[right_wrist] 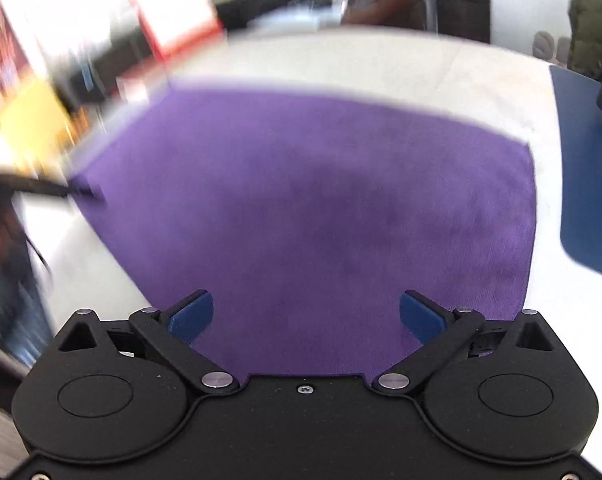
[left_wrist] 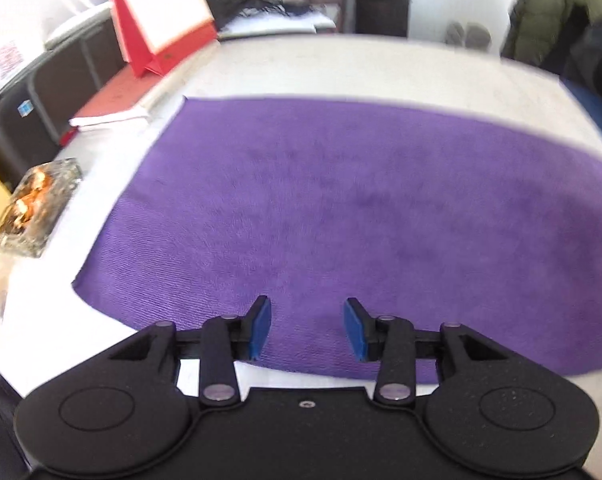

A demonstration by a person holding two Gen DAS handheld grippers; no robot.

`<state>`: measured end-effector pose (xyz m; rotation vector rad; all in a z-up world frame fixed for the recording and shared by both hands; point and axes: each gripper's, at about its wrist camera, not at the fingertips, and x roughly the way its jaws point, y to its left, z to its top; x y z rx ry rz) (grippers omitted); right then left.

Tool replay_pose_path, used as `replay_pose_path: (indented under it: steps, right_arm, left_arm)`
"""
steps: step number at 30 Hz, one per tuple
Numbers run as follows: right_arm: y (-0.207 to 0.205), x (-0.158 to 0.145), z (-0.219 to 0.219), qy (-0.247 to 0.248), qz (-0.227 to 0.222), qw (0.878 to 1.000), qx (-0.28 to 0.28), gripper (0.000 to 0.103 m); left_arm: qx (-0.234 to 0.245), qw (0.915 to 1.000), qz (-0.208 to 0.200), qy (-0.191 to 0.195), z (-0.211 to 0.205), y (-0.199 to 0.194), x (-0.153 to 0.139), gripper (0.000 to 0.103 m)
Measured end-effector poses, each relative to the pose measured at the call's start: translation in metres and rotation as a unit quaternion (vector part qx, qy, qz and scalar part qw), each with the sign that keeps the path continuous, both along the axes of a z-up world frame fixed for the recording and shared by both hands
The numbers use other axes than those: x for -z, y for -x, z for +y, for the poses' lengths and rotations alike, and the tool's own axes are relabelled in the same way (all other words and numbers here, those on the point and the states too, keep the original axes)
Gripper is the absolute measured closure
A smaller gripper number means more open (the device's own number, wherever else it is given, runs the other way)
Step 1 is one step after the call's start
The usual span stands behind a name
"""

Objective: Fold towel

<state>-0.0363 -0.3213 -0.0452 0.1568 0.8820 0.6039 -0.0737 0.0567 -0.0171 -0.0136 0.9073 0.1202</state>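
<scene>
While the purple towel (left_wrist: 341, 216) lies flat on the white table (left_wrist: 341, 64), the left gripper (left_wrist: 307, 328) hangs over the towel's near edge, fingers apart and empty; the right gripper (right_wrist: 305, 316) hangs over the towel too, fingers spread wide, nothing between them.

We see purple towel (left_wrist: 341, 200) spread flat on white table (left_wrist: 341, 64), single colour, soft short pile with fine ribbed weave. We find no fold or bunching in it. Its left corners and right edge lie square on table; near edge runs just under our view. Right wrist view blurred; we note same flat towel (right_wrist: 321, 200).
</scene>
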Motion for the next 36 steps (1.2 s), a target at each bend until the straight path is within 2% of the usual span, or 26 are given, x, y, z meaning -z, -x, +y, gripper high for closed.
replay_pose_path:
  steps: [2, 4, 5, 6, 8, 9, 11, 12, 14, 15, 16, 17, 18, 20, 21, 22, 24, 25, 26, 28, 29, 30, 31, 34, 35, 36]
  right_arm:
    - [0.002, -0.041, -0.024, -0.101, -0.041, 0.994, 0.016, 0.000]
    - [0.007, -0.072, -0.046, -0.214, -0.092, 0.973, 0.012, 0.000]
    - [0.009, -0.082, -0.052, -0.245, -0.110, 0.963, 0.007, 0.000]
    - [0.010, -0.091, -0.057, -0.264, -0.125, 0.956, -0.002, 0.000]
    - [0.015, -0.118, -0.059, -0.245, -0.142, 0.959, -0.025, 0.000]
    - [0.022, -0.132, -0.060, -0.230, -0.164, 0.959, -0.031, 0.000]
    - [0.040, -0.152, -0.062, -0.246, -0.221, 0.943, -0.038, 0.000]
    - [0.039, -0.150, -0.063, -0.278, -0.211, 0.936, -0.045, 0.000]
    - [0.028, -0.140, -0.065, -0.365, -0.157, 0.915, -0.069, 0.000]
    - [0.022, -0.138, -0.064, -0.386, -0.124, 0.911, -0.079, 0.000]
    - [0.015, -0.138, -0.062, -0.387, -0.087, 0.914, -0.087, 0.000]
    - [0.014, -0.141, -0.063, -0.389, -0.076, 0.913, -0.092, 0.000]
    - [0.018, -0.145, -0.067, -0.394, -0.090, 0.910, -0.094, 0.000]
    - [0.025, -0.146, -0.075, -0.436, -0.147, 0.881, -0.108, 0.000]
    - [0.023, -0.140, -0.077, -0.477, -0.163, 0.855, -0.121, 0.000]
    - [0.015, -0.129, -0.076, -0.525, -0.142, 0.827, -0.141, 0.000]
    - [-0.012, -0.106, -0.063, -0.598, -0.021, 0.779, -0.187, 0.000]
    - [-0.025, -0.099, -0.054, -0.606, 0.042, 0.768, -0.200, 0.000]
    - [-0.028, -0.101, -0.051, -0.599, 0.046, 0.775, -0.196, 0.000]
    - [-0.024, -0.111, -0.053, -0.580, -0.029, 0.794, -0.180, 0.000]
    - [-0.021, -0.113, -0.054, -0.577, -0.070, 0.793, -0.183, 0.000]
    - [-0.023, -0.112, -0.052, -0.575, -0.088, 0.790, -0.192, 0.000]
    - [-0.033, -0.109, -0.043, -0.570, -0.068, 0.794, -0.201, 0.000]
    - [-0.063, -0.104, -0.013, -0.521, 0.057, 0.823, -0.218, 0.000]
    - [-0.068, -0.104, -0.002, -0.498, 0.067, 0.834, -0.229, 0.000]
    - [-0.068, -0.106, 0.008, -0.478, 0.053, 0.845, -0.232, 0.000]
  left_arm:
    - [0.001, 0.9996, -0.025, 0.011, -0.008, 0.004, -0.018, 0.058]
    - [0.002, 0.9985, -0.051, 0.020, -0.022, 0.007, -0.038, 0.043]
    - [0.009, 0.9974, -0.067, 0.027, -0.031, 0.009, -0.050, 0.035]
    - [0.016, 0.9959, -0.082, 0.035, -0.041, 0.011, -0.061, 0.027]
    - [0.026, 0.9932, -0.104, 0.046, -0.057, 0.013, -0.077, 0.013]
    - [0.031, 0.9912, -0.118, 0.052, -0.066, 0.016, -0.087, 0.009]
    - [0.035, 0.9896, -0.128, 0.054, -0.085, 0.017, -0.096, 0.007]
    - [0.036, 0.9896, -0.130, 0.050, -0.093, 0.017, -0.098, 0.007]
    - [0.039, 0.9893, -0.135, 0.040, -0.110, 0.017, -0.103, 0.007]
    - [0.046, 0.9880, -0.143, 0.036, -0.118, 0.019, -0.105, 0.007]
    - [0.051, 0.9869, -0.150, 0.034, -0.123, 0.020, -0.106, 0.007]
    - [0.054, 0.9852, -0.159, 0.037, -0.129, 0.022, -0.107, 0.006]
    - [0.060, 0.9837, -0.161, 0.052, -0.132, 0.022, -0.107, 0.006]
    - [0.076, 0.9813, -0.151, 0.092, -0.134, 0.020, -0.106, 0.006]
    - [0.080, 0.9809, -0.146, 0.102, -0.134, 0.019, -0.106, 0.006]
    - [0.083, 0.9803, -0.140, 0.111, -0.135, 0.018, -0.105, 0.006]
    - [0.100, 0.9808, -0.123, 0.114, -0.136, 0.013, -0.105, 0.006]
    - [0.101, 0.9815, -0.121, 0.109, -0.136, 0.012, -0.105, 0.006]
    - [0.102, 0.9823, -0.118, 0.103, -0.136, 0.011, -0.105, 0.006]
    - [0.081, 0.9865, -0.120, 0.077, -0.139, 0.012, -0.105, 0.006]
    - [0.060, 0.9897, -0.111, 0.067, -0.138, 0.011, -0.103, 0.006]
    - [0.046, 0.9914, -0.103, 0.067, -0.135, 0.012, -0.102, 0.006]
    - [0.033, 0.9927, -0.094, 0.067, -0.132, 0.012, -0.100, 0.006]
    - [-0.041, 0.9953, -0.061, 0.063, -0.111, 0.021, -0.094, 0.006]
    - [-0.061, 0.9949, -0.054, 0.060, -0.103, 0.025, -0.093, 0.006]
    - [-0.080, 0.9941, -0.046, 0.057, -0.095, 0.029, -0.092, 0.006]
